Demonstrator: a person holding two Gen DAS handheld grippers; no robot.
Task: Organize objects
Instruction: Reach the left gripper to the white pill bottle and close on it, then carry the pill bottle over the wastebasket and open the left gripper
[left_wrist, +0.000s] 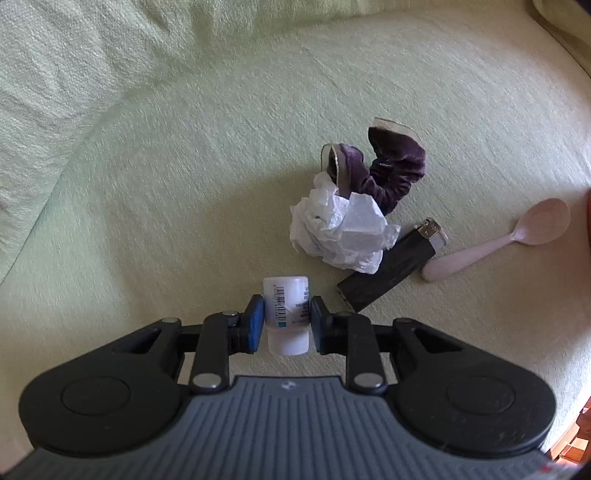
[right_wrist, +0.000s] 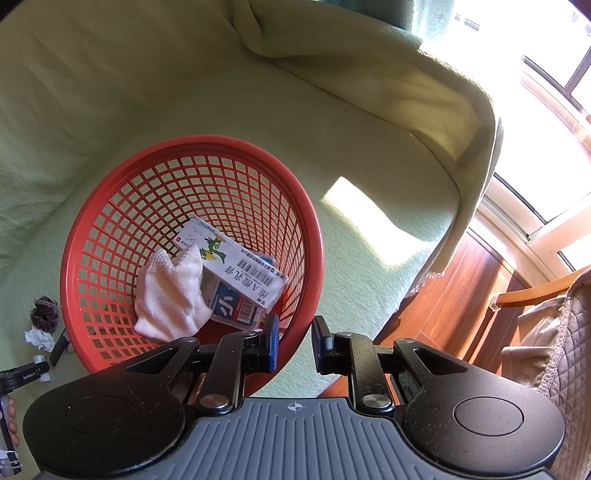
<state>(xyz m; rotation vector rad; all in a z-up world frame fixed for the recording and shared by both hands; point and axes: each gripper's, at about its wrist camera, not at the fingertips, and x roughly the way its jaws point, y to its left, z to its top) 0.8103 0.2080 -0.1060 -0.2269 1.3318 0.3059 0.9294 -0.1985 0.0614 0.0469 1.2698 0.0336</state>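
Pale green sofa cover (left_wrist: 184, 166) spreads under everything you see, and the red basket (right_wrist: 110, 206) sits on it as your landmark, with a white cloth (right_wrist: 168, 295) and a printed box (right_wrist: 236, 266) already lying inside. Your right tongs (right_wrist: 293, 345) hover just over the basket's near rim, jaws nearly closed and holding nothing.

Well to the left of the basket lies the loose clutter: a purple scrunchie (left_wrist: 391, 170), a crumpled tissue (left_wrist: 340, 229) touching it, a black lighter (left_wrist: 391, 269) beside that, and a pink spoon (left_wrist: 498, 243) nearest the basket.

Farthest from the basket of that group is the small white bottle (left_wrist: 286, 314). It lies on its side between the fingers of your left tongs (left_wrist: 287, 321), its long axis running along the fingers, cap end toward you. The blue pad on one side sits against the bottle's flank; the other pad is at it or just off it, so the grip looks about made, though I cannot tell how firm.

Judging by that, the bottle must travel rightward to the basket, and your left hand is the one on it.
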